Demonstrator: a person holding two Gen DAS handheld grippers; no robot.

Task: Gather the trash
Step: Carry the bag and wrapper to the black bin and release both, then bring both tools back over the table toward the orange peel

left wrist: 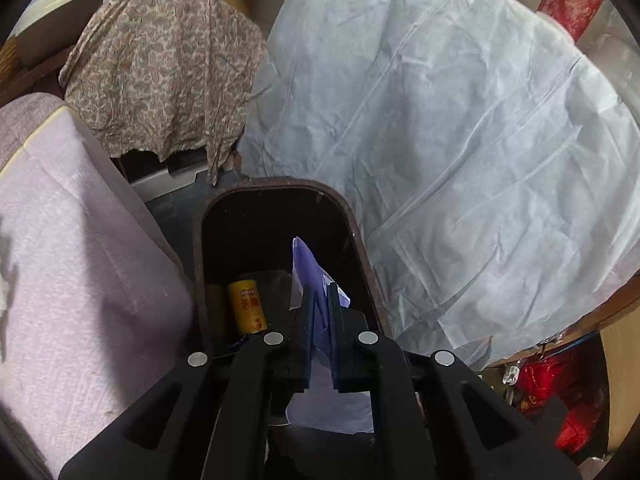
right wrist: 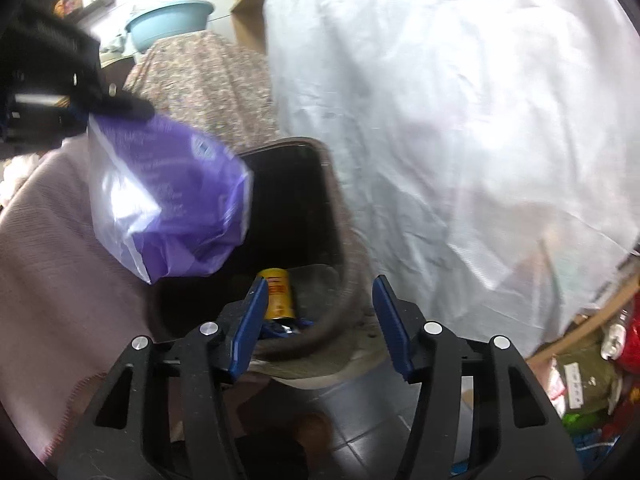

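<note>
A dark brown trash bin (left wrist: pixel 276 190) stands open on the floor, with a yellow can (left wrist: pixel 248 306) lying inside. My left gripper (left wrist: pixel 320 296) is shut on a purple plastic bag (left wrist: pixel 306 268) and holds it over the bin's mouth. In the right wrist view the same bag (right wrist: pixel 172 200) hangs from the left gripper (right wrist: pixel 96 114) at the upper left, above the bin's (right wrist: pixel 346 248) left rim. My right gripper (right wrist: pixel 320 292) is open with nothing between its blue pads (right wrist: pixel 248 328), just above the near rim; the yellow can (right wrist: pixel 280 292) shows past them.
A large white sheet (left wrist: pixel 460 140) covers furniture right of the bin. A pale pink cloth (left wrist: pixel 72 260) lies close on its left, with a floral cloth (left wrist: pixel 168 64) behind. Red bags (left wrist: pixel 560 400) sit low at the right. A blue basin (right wrist: pixel 168 24) stands at the back.
</note>
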